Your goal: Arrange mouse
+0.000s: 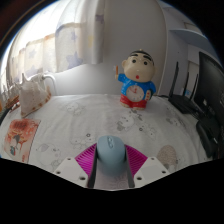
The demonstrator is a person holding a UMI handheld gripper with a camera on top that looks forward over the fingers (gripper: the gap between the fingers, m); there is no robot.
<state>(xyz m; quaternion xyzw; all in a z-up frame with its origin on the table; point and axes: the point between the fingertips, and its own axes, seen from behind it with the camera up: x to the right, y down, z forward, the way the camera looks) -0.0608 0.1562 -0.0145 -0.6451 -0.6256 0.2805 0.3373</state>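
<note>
A light blue-grey computer mouse (110,152) sits between my gripper's (111,166) two fingers, its nose pointing away from me. The magenta pads (87,160) press against both of its sides, so the gripper is shut on it. The mouse is over a white table cover with a faint pattern (90,115). I cannot tell whether it rests on the cover or is held just above it.
A cartoon boy figure in red and blue (137,78) stands beyond the fingers, a little to the right. Dark equipment (190,95) stands at the right. A printed card (20,135) lies at the left, with small items (33,92) behind it. A window lies beyond.
</note>
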